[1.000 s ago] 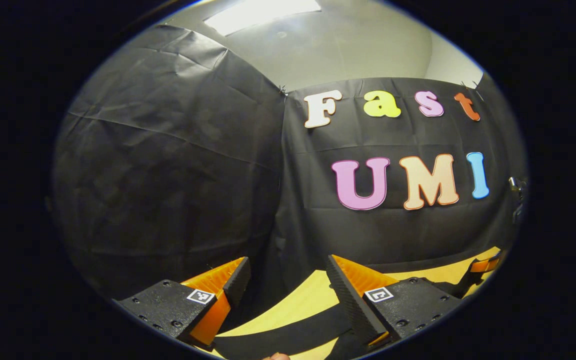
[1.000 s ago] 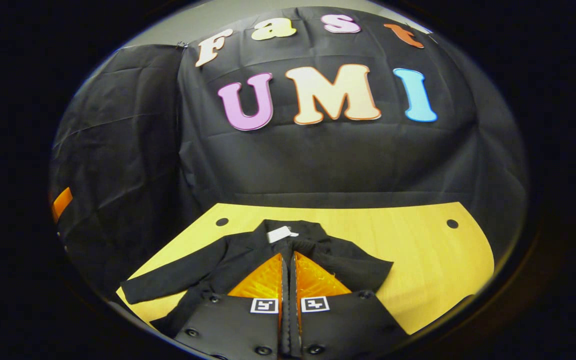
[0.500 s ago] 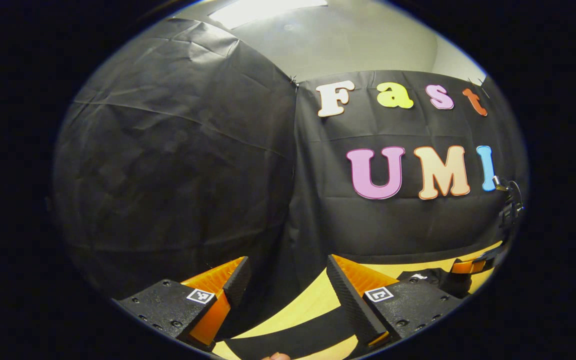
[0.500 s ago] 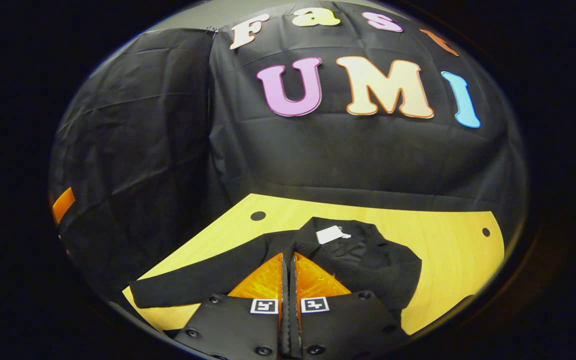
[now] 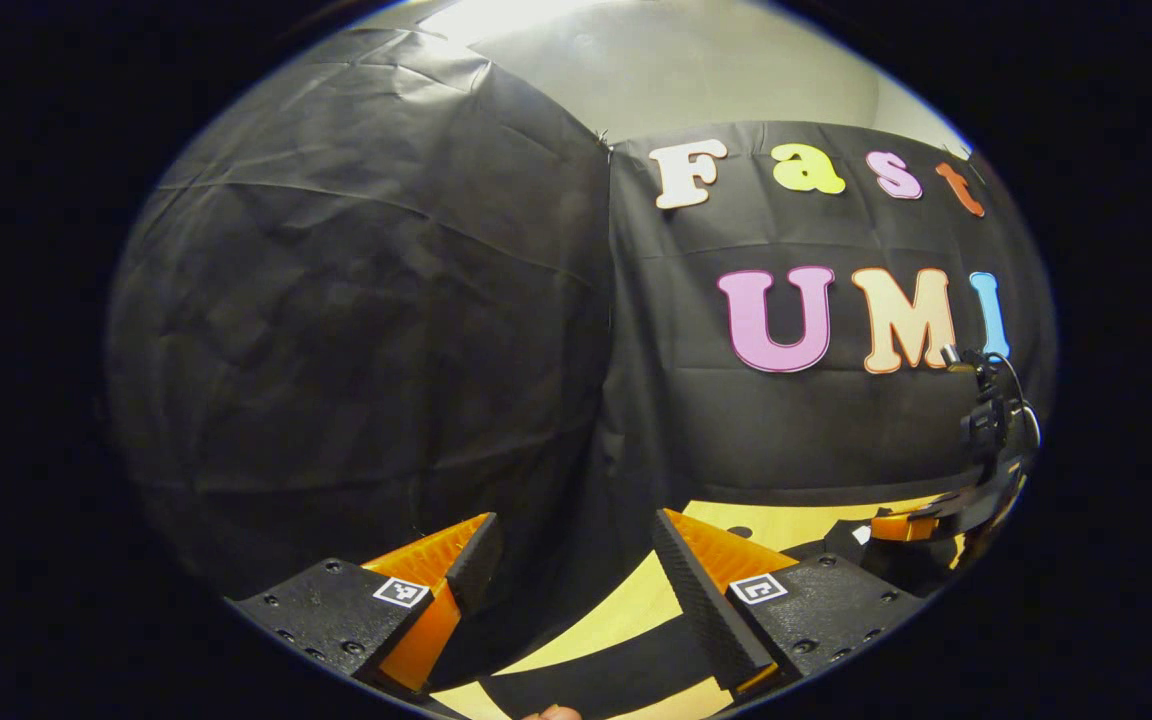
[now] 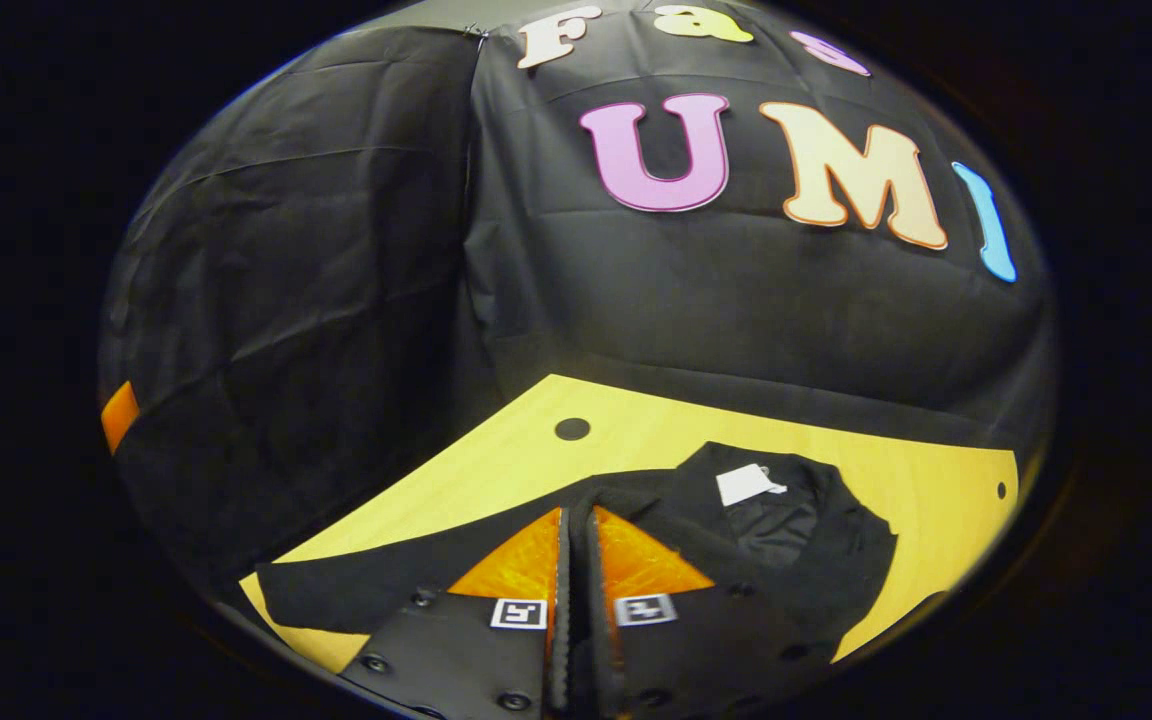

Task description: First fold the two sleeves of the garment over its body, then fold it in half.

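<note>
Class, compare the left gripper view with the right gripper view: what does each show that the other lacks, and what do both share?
Left gripper view: the left gripper, fingers apart, and the right gripper far off at the edge. Right gripper view: that gripper's fingers closed, the collar lying open beyond. Both: yellow table, black garment, black cloth wall.

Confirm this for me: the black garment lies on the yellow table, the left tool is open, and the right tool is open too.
Not quite. The right tool is shut, its fingers pressed together over the black garment, as the right gripper view shows. The rest holds: the garment lies on the yellow table, and the left tool is open.
</note>
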A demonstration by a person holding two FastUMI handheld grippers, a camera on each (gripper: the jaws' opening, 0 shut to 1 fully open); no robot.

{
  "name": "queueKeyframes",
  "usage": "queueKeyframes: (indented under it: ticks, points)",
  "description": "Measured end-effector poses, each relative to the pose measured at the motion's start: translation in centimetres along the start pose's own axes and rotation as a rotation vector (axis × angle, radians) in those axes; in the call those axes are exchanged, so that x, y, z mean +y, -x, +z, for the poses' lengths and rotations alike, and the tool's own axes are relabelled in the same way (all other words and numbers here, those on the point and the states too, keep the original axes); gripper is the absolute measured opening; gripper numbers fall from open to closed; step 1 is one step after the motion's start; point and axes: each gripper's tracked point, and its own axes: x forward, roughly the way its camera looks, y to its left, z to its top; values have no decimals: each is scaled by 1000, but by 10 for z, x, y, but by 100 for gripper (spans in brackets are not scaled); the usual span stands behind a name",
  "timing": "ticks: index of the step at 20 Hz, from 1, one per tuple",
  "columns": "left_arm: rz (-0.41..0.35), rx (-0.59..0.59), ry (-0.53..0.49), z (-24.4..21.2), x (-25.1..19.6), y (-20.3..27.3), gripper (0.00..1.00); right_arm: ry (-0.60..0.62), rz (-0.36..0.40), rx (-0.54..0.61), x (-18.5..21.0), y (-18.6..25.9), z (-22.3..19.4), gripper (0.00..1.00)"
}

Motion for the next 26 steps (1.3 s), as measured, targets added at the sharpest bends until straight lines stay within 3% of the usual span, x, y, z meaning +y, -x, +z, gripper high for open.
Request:
queueKeyframes:
  ticks: [3, 8, 15, 22, 26]
  points:
    - [-4, 49, 8, -21, 2, -7, 96, 69, -39, -78, -1, 4, 21, 98]
    - [-16, 186, 12, -86, 6, -21, 96, 126, -64, -87, -6, 25, 17, 97]
    - [-2, 556, 91, -214, 6, -15, 96, 111, -140, -54, -43, 45, 9, 98]
    - [31, 680, 48, -261, 13, 6, 96, 120, -172, -4, -58, 51, -11, 98]
    - [51, 725, 75, -275, 14, 16, 96, 136, -166, -11, -54, 54, -10, 98]
